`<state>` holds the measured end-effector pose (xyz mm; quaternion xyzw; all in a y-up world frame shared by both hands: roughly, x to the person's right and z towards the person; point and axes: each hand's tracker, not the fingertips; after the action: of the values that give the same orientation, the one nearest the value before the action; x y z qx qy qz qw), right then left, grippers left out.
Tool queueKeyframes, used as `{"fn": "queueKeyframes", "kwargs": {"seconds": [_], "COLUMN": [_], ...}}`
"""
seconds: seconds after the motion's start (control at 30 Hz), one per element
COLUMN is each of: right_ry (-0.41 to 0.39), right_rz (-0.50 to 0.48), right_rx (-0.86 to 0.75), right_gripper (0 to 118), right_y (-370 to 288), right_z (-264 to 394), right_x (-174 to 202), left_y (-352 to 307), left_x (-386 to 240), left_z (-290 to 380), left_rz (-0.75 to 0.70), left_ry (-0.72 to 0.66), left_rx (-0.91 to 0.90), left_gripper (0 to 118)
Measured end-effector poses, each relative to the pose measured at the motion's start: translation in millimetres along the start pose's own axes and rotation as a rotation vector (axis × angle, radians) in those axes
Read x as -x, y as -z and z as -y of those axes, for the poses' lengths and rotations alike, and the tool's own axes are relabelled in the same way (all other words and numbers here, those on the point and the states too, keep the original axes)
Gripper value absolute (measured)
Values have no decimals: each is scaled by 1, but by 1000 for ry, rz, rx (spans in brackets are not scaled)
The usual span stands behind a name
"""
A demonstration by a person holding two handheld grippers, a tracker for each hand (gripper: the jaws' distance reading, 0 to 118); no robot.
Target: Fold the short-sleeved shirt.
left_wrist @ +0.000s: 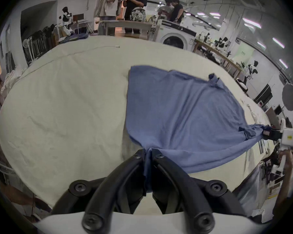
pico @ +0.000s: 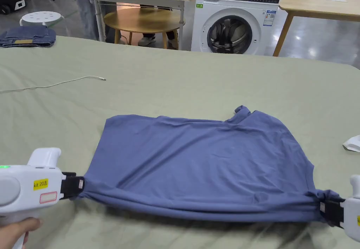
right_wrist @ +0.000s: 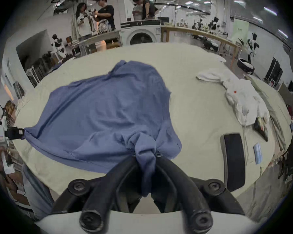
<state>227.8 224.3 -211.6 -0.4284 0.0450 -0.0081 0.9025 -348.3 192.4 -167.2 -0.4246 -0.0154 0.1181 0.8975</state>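
Blue short-sleeved shirt [pico: 204, 162]: laid on the pale green table cover [pico: 197, 81], its near edge drawn taut between two grippers and raised slightly off the cover. Left gripper [pico: 81, 187]: jaws closed on the bunched left corner. Right gripper [pico: 325, 209]: jaws clamped on the gathered right corner. White cable [pico: 52, 84]: lying well apart, far left. Folded jeans [pico: 27, 36]: at the far-left edge. Bare cover is seen beyond the shirt's far edge.
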Motion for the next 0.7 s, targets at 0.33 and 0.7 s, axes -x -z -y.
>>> {"fn": "queueKeyframes", "kwargs": {"seconds": [0.33, 0.7], "right_ry": [18, -43], "right_rz": [9, 56], "right_rx": [-42, 46], "right_gripper": [5, 8], "right_y": [75, 162], "right_z": [-73, -87], "right_x": [3, 14], "left_y": [64, 135], "left_x": [12, 21], "left_z": [-69, -97], "left_rz": [-9, -79], "left_ry": [-47, -59], "left_rx": [-32, 72], "left_gripper": [1, 1]}}
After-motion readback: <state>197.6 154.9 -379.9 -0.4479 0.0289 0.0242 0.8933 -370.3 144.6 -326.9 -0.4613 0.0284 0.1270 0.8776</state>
